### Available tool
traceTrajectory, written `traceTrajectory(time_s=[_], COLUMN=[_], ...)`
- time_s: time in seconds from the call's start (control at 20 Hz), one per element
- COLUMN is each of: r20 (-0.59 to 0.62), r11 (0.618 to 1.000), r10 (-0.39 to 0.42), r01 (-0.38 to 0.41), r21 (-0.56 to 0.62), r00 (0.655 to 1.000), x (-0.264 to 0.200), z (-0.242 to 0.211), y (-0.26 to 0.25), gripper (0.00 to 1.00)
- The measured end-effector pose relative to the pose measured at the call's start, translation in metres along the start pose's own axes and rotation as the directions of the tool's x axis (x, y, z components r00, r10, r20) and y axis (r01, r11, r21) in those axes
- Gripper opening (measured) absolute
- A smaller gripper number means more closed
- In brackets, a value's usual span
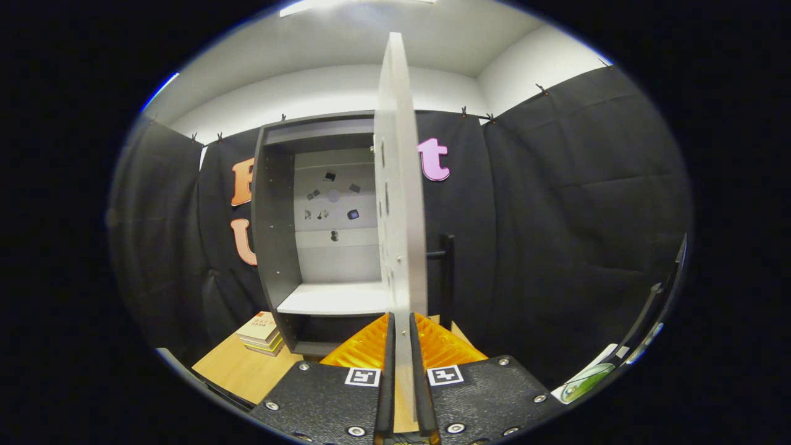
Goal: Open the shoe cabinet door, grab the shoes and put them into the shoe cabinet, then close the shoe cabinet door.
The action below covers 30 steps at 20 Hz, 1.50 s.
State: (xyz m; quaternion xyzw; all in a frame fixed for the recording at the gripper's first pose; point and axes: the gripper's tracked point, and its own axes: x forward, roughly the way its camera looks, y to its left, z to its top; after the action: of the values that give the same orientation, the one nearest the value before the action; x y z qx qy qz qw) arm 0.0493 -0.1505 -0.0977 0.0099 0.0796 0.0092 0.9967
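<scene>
Black cloth hangs on every side of the booth, and against it stands one shoe cabinet (290, 247) on a wooden desk (247, 371), its single door (398, 185) swung out edge-on toward the gripper (401, 346). The fingers (388, 371) are drawn in narrow on either side of the door's lower edge, apparently pinching the panel itself rather than its one dark handle (446, 272), which sits on the door's far face. Inside I count one pale shelf (334, 300), bare, with a dark gap beneath it. No shoes are in sight from here, so loading looks not yet begun. My worry is the grip: a thin, smooth panel held by its edge could slip free, or a pull off the hinge's arc could drag or tip the light cabinet on the desk. One stack of books (262, 334) lies just beside the cabinet's left foot, close enough to be nudged if the cabinet shifts.
</scene>
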Motion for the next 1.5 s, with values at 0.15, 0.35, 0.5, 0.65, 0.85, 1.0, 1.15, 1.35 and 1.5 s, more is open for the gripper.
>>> traceTrajectory(time_s=[0.15, 0.35, 0.5, 0.65, 0.85, 1.0, 1.15, 1.35, 1.5], r20=[-0.061, -0.122, -0.194, -0.276, -0.394, -0.464, -0.528, -0.615, -0.651], r11=[1.000, 0.999, 0.997, 0.993, 0.978, 0.970, 0.968, 0.962, 0.959], r10=[0.019, 0.034, 0.069, 0.083, 0.141, 0.174, 0.195, 0.238, 0.251], r01=[-0.019, -0.032, -0.058, -0.056, -0.066, -0.069, -0.076, -0.093, -0.094], r21=[0.004, 0.017, 0.058, 0.103, 0.199, 0.235, 0.239, 0.259, 0.266], r00=[0.998, 0.992, 0.979, 0.958, 0.908, 0.869, 0.826, 0.752, 0.716], x=[0.004, 0.013, 0.018, 0.024, 0.036, 0.046, 0.057, 0.070, 0.083], z=[-0.027, -0.055, -0.088, -0.126, -0.178, -0.216, -0.254, -0.312, -0.348], y=[0.038, 0.085, 0.115, 0.134, 0.155, 0.162, 0.167, 0.176, 0.176], gripper=[0.17, 0.18, 0.27, 0.32, 0.38, 0.41, 0.44, 0.53, 0.53])
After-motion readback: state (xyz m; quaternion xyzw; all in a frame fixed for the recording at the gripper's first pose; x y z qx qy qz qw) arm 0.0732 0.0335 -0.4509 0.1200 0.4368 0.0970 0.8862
